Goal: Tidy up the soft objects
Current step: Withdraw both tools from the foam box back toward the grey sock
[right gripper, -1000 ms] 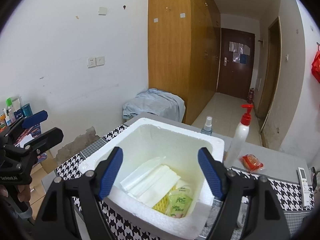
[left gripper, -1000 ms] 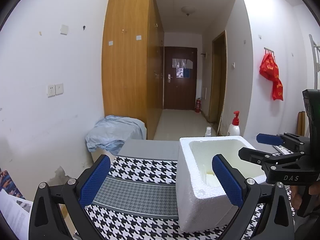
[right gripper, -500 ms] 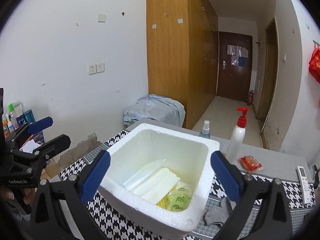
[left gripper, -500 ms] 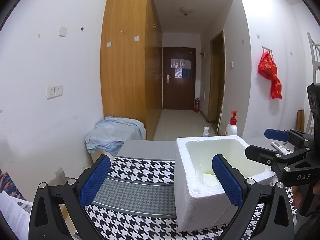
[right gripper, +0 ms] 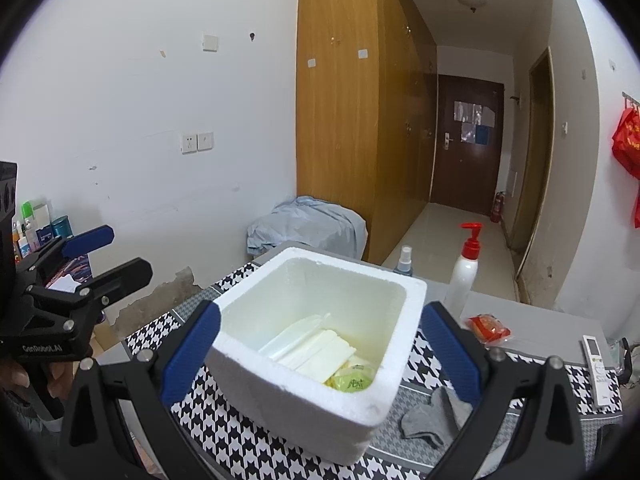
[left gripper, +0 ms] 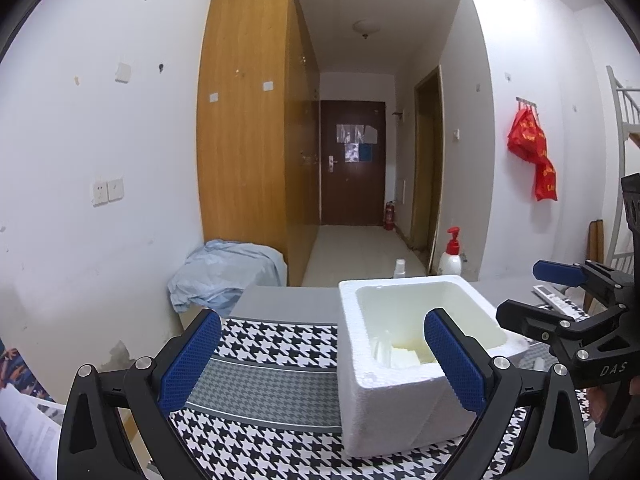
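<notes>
The table (right gripper: 532, 322), covered by a black-and-white houndstooth cloth (left gripper: 280, 344), spreads under and ahead of both claws. On it sits a white foam box (right gripper: 320, 360), open at the top; in the right wrist view it fills the gap between the right gripper's (right gripper: 320, 354) blue pads, which stand wide apart and hold nothing. From the left gripper (left gripper: 320, 360) the box lies ahead and toward its right pad, which overlaps the box's near wall in the view; whether they touch cannot be told. This claw is also spread wide and empty.

Inside the box, ahead of the right gripper, lie flat white packets (right gripper: 316, 346) and, nearer the claw, a small green-and-yellow pouch (right gripper: 354, 380). A grey sock (right gripper: 434, 420) lies crumpled on the cloth just beside the box, under the right gripper's right-hand pad. Beyond that pad stands a white pump bottle (right gripper: 464, 276) with a red top, and a small spray bottle (right gripper: 404, 262) stands behind the box's far rim. A red packet (right gripper: 488, 328) rests on the grey tabletop right of the box, and a white remote control (right gripper: 598, 364) lies further right, well apart from the box.
</notes>
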Available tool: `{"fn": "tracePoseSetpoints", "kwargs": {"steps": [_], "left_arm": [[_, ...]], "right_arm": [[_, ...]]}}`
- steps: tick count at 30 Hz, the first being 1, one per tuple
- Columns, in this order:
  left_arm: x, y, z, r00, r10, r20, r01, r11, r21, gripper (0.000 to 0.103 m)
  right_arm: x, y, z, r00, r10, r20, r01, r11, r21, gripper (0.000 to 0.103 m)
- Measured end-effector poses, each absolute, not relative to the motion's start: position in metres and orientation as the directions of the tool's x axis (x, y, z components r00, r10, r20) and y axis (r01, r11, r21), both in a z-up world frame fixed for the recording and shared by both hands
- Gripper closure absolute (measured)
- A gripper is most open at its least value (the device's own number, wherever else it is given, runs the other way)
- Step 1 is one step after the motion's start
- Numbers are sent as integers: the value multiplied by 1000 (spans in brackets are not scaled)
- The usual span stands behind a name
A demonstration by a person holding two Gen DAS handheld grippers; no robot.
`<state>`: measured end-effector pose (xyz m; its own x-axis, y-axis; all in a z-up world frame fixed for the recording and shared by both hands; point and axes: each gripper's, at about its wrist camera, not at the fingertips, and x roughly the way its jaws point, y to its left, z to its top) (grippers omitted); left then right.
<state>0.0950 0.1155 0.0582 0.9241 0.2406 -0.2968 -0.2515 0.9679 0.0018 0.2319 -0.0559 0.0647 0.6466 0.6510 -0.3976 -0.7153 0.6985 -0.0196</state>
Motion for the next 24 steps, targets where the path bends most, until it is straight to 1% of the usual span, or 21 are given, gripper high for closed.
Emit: {"fn": "tracePoseSetpoints", "kwargs": {"steps": [10, 24], "left_arm": [[78, 99, 64, 935, 215, -280, -226, 974, -6, 1], [63, 78, 61, 947, 167, -273, -178, 984, -16, 1]], "right_arm": [[210, -77, 66, 660, 653, -373, -705, 709, -7, 1], [186, -104, 55, 685, 628, -369, -678, 735, -8, 1]]}}
